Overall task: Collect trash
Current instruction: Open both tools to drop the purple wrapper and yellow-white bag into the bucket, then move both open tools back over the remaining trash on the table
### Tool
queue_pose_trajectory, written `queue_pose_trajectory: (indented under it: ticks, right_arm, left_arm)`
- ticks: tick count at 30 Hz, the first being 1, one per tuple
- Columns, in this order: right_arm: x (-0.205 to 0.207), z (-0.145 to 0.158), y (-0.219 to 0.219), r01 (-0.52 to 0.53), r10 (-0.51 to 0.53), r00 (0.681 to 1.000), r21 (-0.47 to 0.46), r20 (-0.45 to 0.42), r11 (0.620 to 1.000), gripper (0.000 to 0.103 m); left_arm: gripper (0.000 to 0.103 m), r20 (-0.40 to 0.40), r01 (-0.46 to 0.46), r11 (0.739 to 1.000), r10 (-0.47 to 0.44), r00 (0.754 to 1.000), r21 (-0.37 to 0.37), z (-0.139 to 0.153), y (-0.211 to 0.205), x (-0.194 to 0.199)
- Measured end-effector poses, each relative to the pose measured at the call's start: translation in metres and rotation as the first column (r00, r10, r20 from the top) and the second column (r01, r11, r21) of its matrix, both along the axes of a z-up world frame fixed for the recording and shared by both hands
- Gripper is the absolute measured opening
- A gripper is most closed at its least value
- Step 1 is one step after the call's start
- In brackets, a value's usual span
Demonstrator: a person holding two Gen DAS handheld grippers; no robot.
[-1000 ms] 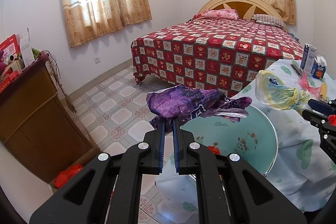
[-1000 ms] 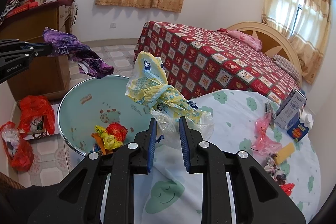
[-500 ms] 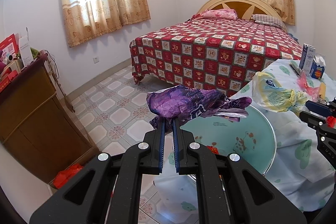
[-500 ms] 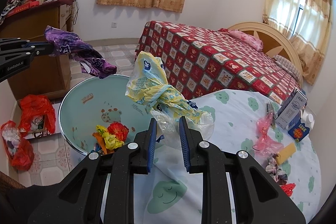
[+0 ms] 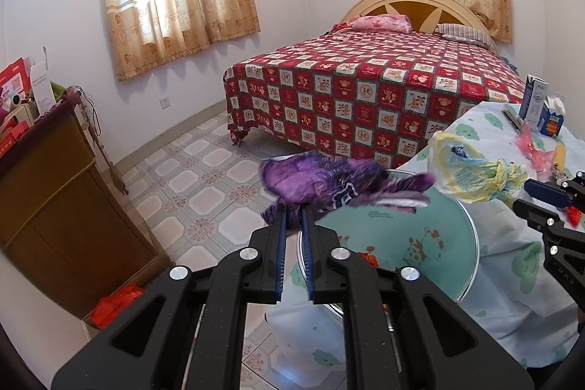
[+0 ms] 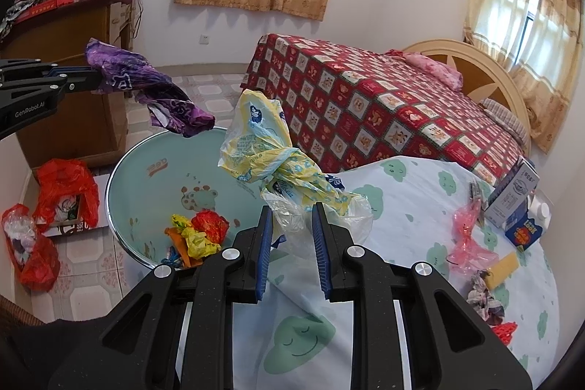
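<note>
Red bags [image 6: 34, 225]: two, on the floor far left of the right fingers, beside a cabinet [image 6: 73, 90].

Left gripper [image 5: 293, 211]: fingers narrow, pinching a purple wrapper [image 5: 329, 181] at their tips. The wrapper spreads forward and right of the fingers and hangs over the basin's far rim. In the right wrist view the same gripper [image 6: 91, 79] enters from the left edge with the wrapper [image 6: 146, 86] drooping from it.

Basin [image 6: 146, 178]: round, pale green, below and right of the left fingers, left of the right fingers. Crumpled red and yellow scraps [image 6: 199, 231] lie inside near the rim closest to the right gripper.

Right gripper [image 6: 292, 211]: fingers part-way apart, gripping a clear bag [image 6: 292, 218] knotted to a yellow bag [image 6: 263, 141] that stands up ahead of the tips, above the basin's edge and the table. From the left wrist view the yellow bag [image 5: 471, 170] sits right of the purple wrapper, apart from it.

Table [image 6: 402, 207]: cloud-print cloth, under and right of the right fingers. On it, far right: pink bag [image 6: 470, 236], cartons [image 6: 515, 203], yellow block [image 6: 504, 264].

Bed [image 6: 365, 101]: red checked cover, beyond both grippers.
</note>
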State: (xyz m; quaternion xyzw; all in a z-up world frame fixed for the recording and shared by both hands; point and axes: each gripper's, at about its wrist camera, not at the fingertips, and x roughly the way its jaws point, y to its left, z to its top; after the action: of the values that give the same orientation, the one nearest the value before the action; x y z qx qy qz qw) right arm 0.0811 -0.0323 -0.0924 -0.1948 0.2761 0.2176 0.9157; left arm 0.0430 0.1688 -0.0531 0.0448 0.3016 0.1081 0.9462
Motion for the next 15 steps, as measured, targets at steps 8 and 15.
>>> queue_pose_trajectory:
  ticks: [8,15]
  right_arm:
    - [0.000,-0.001,0.001,-0.007,0.007,1.000,0.014,0.013,1.000,0.044]
    - [-0.002,-0.002,-0.005,0.009,-0.009,1.000,0.045,0.009,0.999,0.049]
  left_arm:
    - [0.036,0.006,0.010,1.000,-0.010,1.000,0.002,-0.003,-0.015,0.000]
    - [0.044,0.002,0.015,1.000,-0.015,1.000,0.012,-0.007,-0.017,0.002]
